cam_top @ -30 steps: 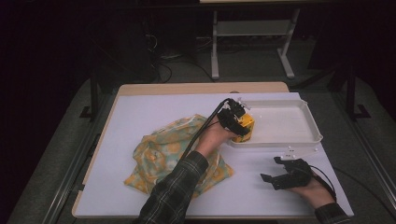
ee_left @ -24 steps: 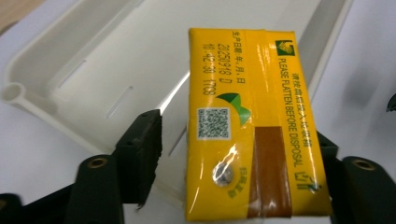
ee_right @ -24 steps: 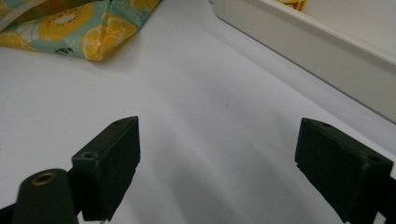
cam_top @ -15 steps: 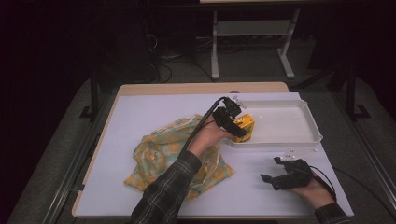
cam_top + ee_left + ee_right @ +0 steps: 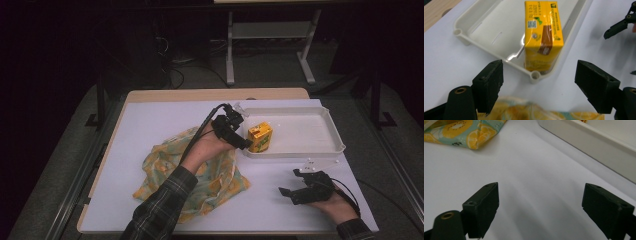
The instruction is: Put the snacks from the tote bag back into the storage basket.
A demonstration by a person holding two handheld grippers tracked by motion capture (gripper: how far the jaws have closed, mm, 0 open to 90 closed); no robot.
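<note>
A yellow juice carton [image 5: 260,137] stands upright in the near left corner of the white tray [image 5: 300,151]. My left gripper [image 5: 244,142] hovers just left of that corner, above the edge of the fruit-print cloth [image 5: 165,170]. Its jaws have just been opening and stand open with nothing between them. In the left gripper view the carton [image 5: 543,35] stands free beyond the fingertips, inside the tray [image 5: 499,22]. My right gripper [image 5: 292,183] rests open on the white table near the front right, empty, and is seen again as the right gripper [image 5: 540,200].
The crumpled cloth [image 5: 461,130] covers the table's middle left. The tray wall [image 5: 599,142] lies just beyond my right gripper. A small clear plastic piece [image 5: 315,162] lies between the tray and the right hand. A metal stand [image 5: 270,35] is on the floor behind the table.
My left gripper has let go of the carton, opened, and drawn back to the left and up. The carton now stands alone in the tray. The right hand has stayed put.
</note>
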